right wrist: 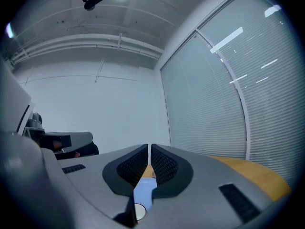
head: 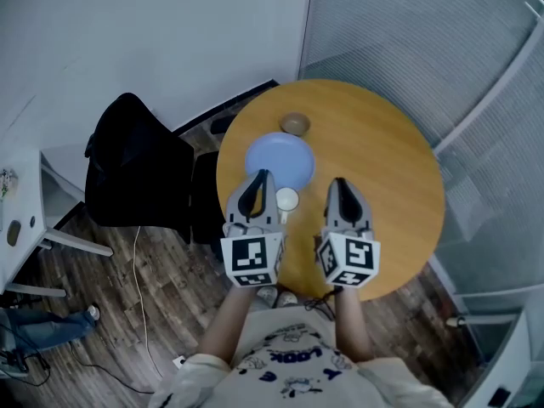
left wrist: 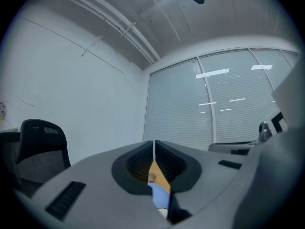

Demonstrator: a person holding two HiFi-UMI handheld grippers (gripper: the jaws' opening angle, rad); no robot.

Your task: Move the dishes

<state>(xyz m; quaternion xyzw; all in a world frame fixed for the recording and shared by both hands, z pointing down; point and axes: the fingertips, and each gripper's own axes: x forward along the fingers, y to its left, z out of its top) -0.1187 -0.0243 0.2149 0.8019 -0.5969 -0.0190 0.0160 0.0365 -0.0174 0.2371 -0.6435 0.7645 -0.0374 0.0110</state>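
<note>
Chair (head: pixel 136 164), black, stands at the far left, just beside the round wooden bench (head: pixel 382 151); the left tool (head: pixel 260 177) is held over the bench's near part, its jaws pressed together with nothing between them; just beyond its tip lies the blue plate (head: pixel 279 161), left of the bench's middle; a small brown bowl (head: pixel 295 125) sits past the plate, near the far edge; a white cup (head: pixel 287 201) stands at the plate's near rim, between the two tools, though contact with the plate cannot be made out; the right tool (head: pixel 338 182) is held beside the cup, jaws likewise closed and empty; a wall of blinds (head: pixel 442 41) rises at the right.
</note>
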